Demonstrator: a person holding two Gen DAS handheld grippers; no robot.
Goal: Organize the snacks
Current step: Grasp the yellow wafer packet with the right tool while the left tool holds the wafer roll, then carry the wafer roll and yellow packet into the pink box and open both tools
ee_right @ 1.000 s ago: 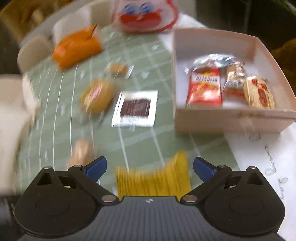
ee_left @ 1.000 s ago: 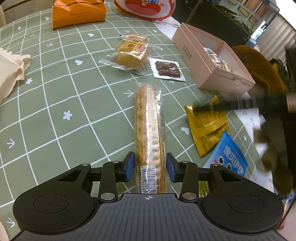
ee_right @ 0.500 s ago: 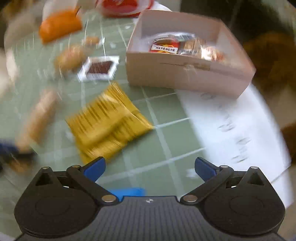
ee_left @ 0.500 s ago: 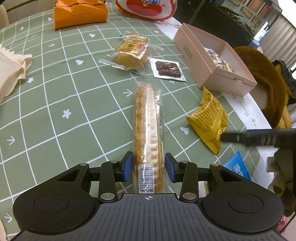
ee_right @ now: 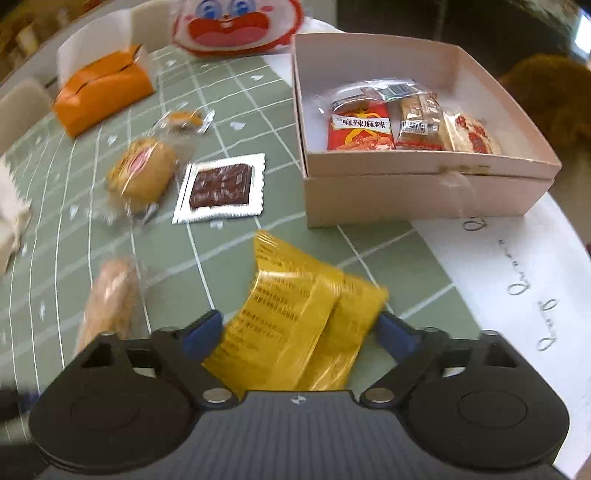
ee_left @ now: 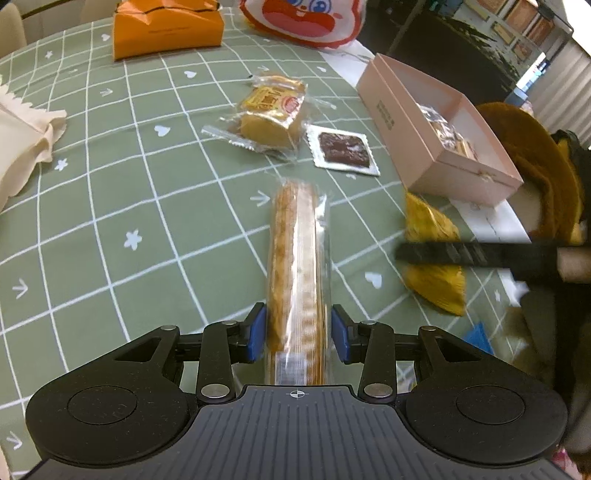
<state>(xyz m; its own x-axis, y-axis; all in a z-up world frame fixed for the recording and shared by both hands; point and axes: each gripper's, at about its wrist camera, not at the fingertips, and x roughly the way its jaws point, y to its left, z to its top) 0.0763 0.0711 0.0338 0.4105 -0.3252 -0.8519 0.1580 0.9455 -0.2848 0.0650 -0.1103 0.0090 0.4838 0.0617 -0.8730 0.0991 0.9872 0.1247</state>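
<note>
My left gripper point(ee_left: 297, 332) is shut on the near end of a long clear-wrapped cracker pack point(ee_left: 295, 251) that stretches away over the green checked tablecloth. My right gripper point(ee_right: 299, 330) straddles a yellow foil packet point(ee_right: 288, 295), its jaws closing. Both blue pads touch the packet's edges and the packet buckles along a middle crease. In the left wrist view the same yellow packet point(ee_left: 432, 221) shows under a black finger point(ee_left: 461, 253) of the right gripper. A pink open box point(ee_right: 406, 195) just beyond holds three wrapped snacks.
A wrapped yellow cake point(ee_left: 273, 110) and a brown chocolate sachet point(ee_left: 343, 147) lie left of the box. An orange box point(ee_left: 166, 26) and a cartoon bag point(ee_left: 303, 18) sit at the back, a cream cloth point(ee_left: 22, 147) at left, a blue packet point(ee_left: 478, 336) near right, white paper point(ee_right: 517, 277) under the box.
My right gripper swung back over the yellow packet and its jaws narrowed onto it. The left gripper and its cracker pack stayed almost still.
</note>
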